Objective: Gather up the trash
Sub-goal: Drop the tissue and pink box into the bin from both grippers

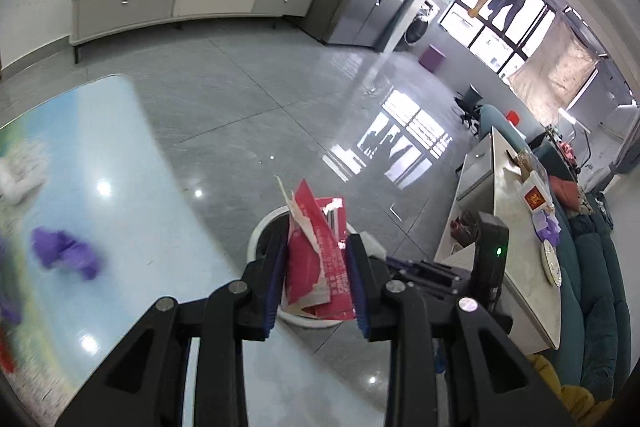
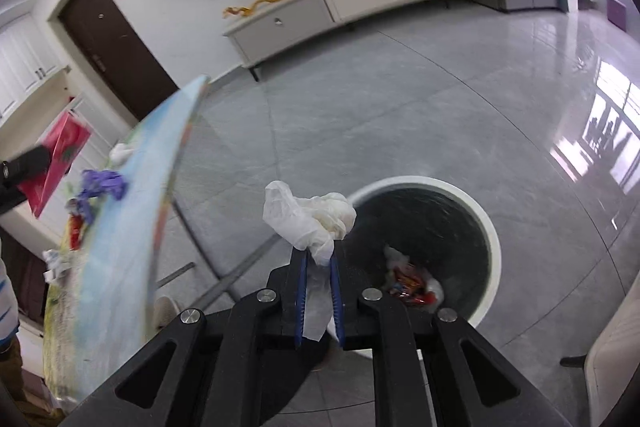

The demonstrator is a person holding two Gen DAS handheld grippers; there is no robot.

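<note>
1. Two grippers are working, one in each of my wrist views, and each carries one piece of trash.
2. Left view: my left gripper (image 1: 318, 259) has its jaws clamped on one torn red wrapper (image 1: 316, 247). The wrapper stands nearly upright, its long axis running along the fingers, and its ragged white edge points away from the camera.
3. Behind the wrapper I see part of one white bin (image 1: 266, 227); the wrapper hangs over the bin's mouth.
4. Left of the gripper lies one table (image 1: 120, 163) with a pale blue printed top. On it I count one purple glove (image 1: 66, 253), blurred, and one white crumpled lump (image 1: 20, 175) at the far left edge.
5. Right view: my right gripper (image 2: 319, 259) has its jaws pressed together on one white plastic glove (image 2: 308, 215). The glove's bunched bulk sticks up past the fingertips and a thin tail runs back between the blue pads.
6. The glove is held just left of the bin (image 2: 494, 239), at its rim, above the grey floor (image 2: 400, 87).
7. Inside the bin I can see red and white trash (image 2: 412, 285) at the bottom; I cannot count the pieces.
8. The table (image 2: 120, 247) slants along the left, with purple gloves (image 2: 102, 185) and white scraps (image 2: 56, 261) on it.
9. At the far left, the left gripper's wrapper (image 2: 60, 163) shows as one red sheet.
</note>
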